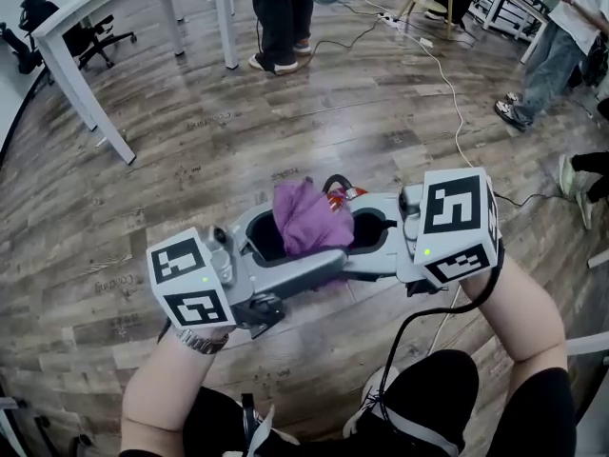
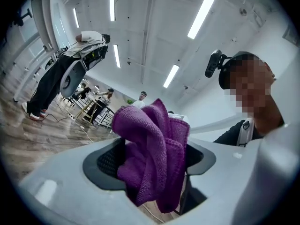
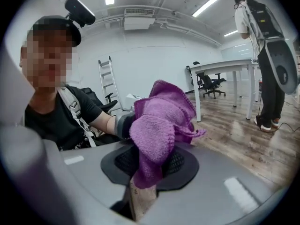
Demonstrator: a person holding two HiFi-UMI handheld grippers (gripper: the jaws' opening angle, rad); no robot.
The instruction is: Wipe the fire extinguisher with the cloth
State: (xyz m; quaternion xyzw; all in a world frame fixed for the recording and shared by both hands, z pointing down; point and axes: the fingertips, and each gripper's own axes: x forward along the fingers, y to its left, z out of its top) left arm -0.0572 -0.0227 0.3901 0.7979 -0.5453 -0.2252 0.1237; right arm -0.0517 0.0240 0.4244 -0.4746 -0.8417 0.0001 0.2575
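Note:
A bunched purple cloth [image 1: 309, 219] hangs between my two grippers, which face each other above the wooden floor. In the right gripper view the right gripper [image 3: 146, 175] is shut on the cloth [image 3: 159, 125], which is pinched where the black pads [image 3: 180, 163] meet. The left gripper [image 2: 154, 168] stands wide open, with the cloth [image 2: 154, 144] loose in the gap between its pads [image 2: 108, 161]. Just beyond the cloth, a red part of the fire extinguisher [image 1: 344, 195] with a black loop shows on the floor. The rest of it is hidden.
A white table [image 1: 86, 74] and office chair [image 1: 38, 27] stand at far left. One person [image 1: 281, 17] stands ahead, and another [image 1: 557, 55] stands at far right. A white cable [image 1: 447, 84] runs across the floor. My knees are at the bottom edge.

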